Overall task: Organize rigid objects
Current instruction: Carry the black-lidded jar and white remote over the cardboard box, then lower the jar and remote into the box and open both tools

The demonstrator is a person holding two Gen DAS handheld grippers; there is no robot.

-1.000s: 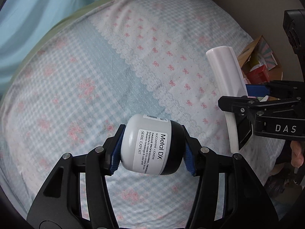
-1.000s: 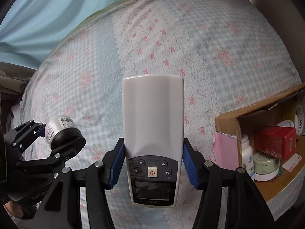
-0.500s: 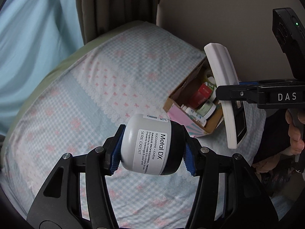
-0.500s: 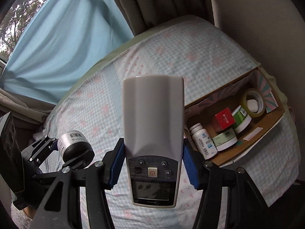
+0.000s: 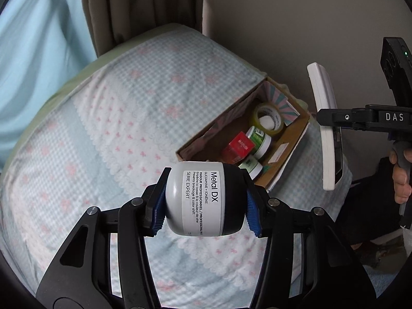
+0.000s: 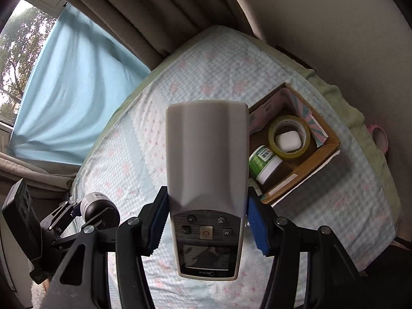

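Left gripper (image 5: 206,203): my jaws are clamped on the grey-and-black jar (image 5: 203,200), which lies sideways between the blue pads (image 5: 157,206) with its printed label facing the camera. They are closing a touch tighter on it at this moment.

Right gripper (image 6: 206,221): clamped on the white remote control (image 6: 206,180), gripped across its waist, button end toward my hand, plain end pointing out ahead.

Where both loads are: in the air above the bed (image 5: 103,128), neither one touching the bedding nor the box.

Cardboard box (image 5: 288,159): it sits open near the bed's far corner by the wall, beyond the jar in the left view and just right of the remote in the right view.

Already in the box: a tape roll (image 6: 288,136) with a small white case (image 6: 288,141) lying inside its ring, a green-labelled tub (image 6: 265,164), a red carton (image 5: 238,148) and another pale tub partly hidden behind the jar.

Done so far: I judge those items packed, and my two picks complete.

Left to do: carry the jar and the remote over the box, lower them in and let go. The bedspread in view has nothing else loose on it.

Space: the box looks fairly full, and the long remote probably needs to go in at a slant or along the free front edge.

My hand (image 5: 401,177): visible on the right gripper's handle at the left view's edge.
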